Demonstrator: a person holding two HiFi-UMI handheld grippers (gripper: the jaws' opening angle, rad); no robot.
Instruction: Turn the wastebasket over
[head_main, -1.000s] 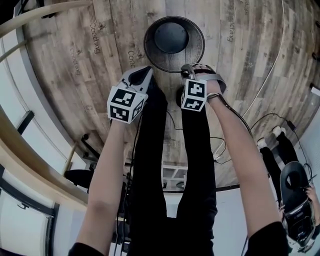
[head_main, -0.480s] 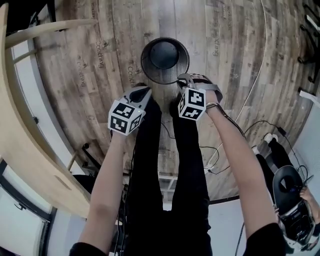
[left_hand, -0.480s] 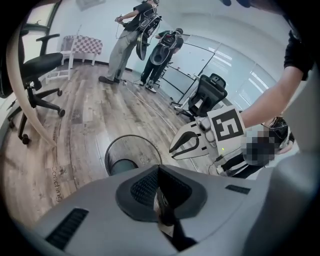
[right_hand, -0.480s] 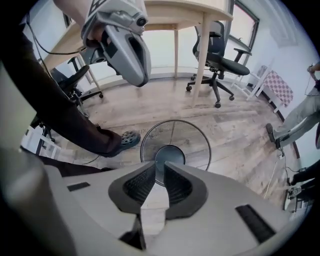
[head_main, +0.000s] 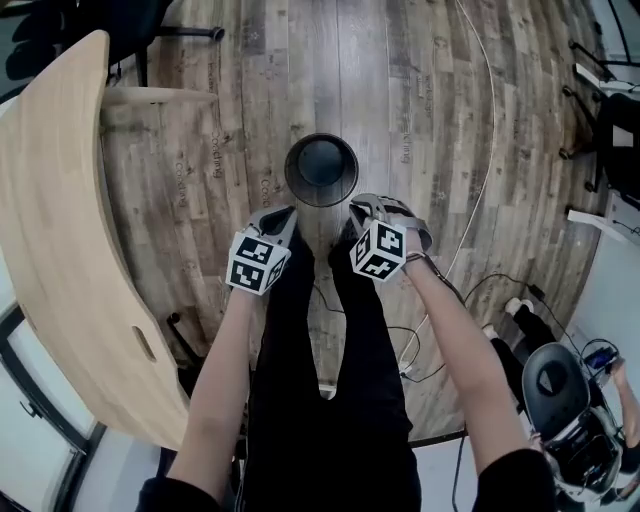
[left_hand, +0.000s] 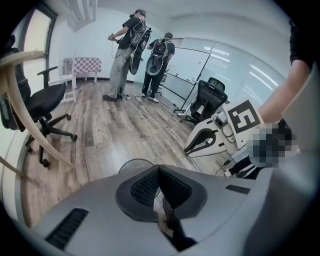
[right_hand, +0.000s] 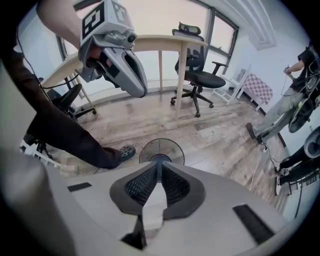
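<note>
In the head view, the wastebasket is seen upright, mouth up, on the wood floor, just beyond the left gripper and right gripper, which are held apart from it. In the left gripper view, the jaws are shown pressed together on nothing, with the wastebasket rim low on the floor behind them. In the right gripper view, the jaws have just been closing; their tips are met, nothing is held, and the wastebasket is seen standing past them.
</note>
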